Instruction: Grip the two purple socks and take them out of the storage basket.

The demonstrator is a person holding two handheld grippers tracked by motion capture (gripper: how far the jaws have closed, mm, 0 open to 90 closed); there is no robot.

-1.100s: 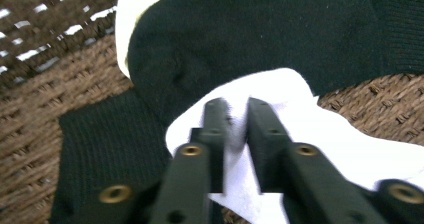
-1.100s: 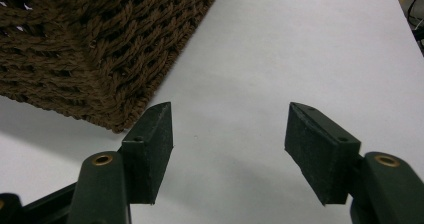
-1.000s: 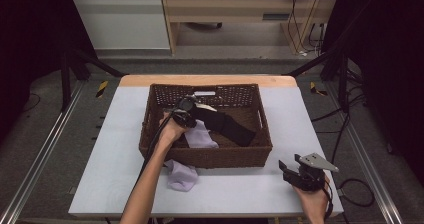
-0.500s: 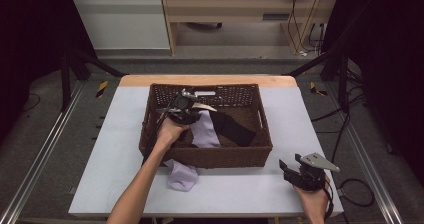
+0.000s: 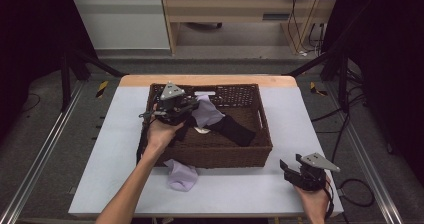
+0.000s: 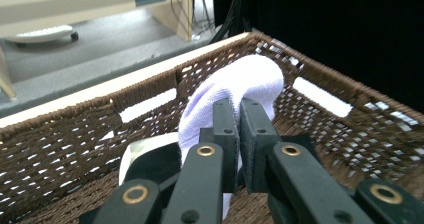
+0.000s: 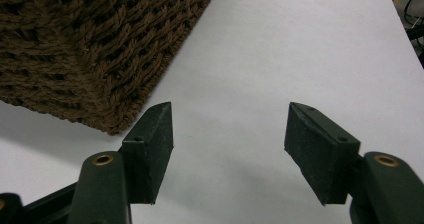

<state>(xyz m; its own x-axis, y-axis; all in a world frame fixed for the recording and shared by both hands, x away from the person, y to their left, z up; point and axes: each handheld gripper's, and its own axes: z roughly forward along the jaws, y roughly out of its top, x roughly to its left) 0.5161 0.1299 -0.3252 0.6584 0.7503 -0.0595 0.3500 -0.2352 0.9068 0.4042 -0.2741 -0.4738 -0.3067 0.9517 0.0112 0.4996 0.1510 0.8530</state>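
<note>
From the high view, the left gripper (image 5: 189, 109) hangs over the wicker basket (image 5: 260, 136) with a lavender sock (image 5: 206, 111) clenched in its jaws, lifted above the basket floor. A second lavender sock (image 5: 181, 175) already lies on the white table (image 5: 115, 149) in front of the basket, and a black sock (image 5: 235, 130) lies inside (so one piece looks to be out, one in the air, at least one left). The right gripper (image 5: 296, 170) rests near the table's front right corner.

In the left gripper view, the jaws pinch a fold of the lavender sock (image 6: 235, 81) against the basket's rim.

In the right gripper view, the right gripper (image 7: 229, 134) stands released, nothing between its jaws, beside the basket corner (image 7: 95, 59). No readable writing anywhere.
</note>
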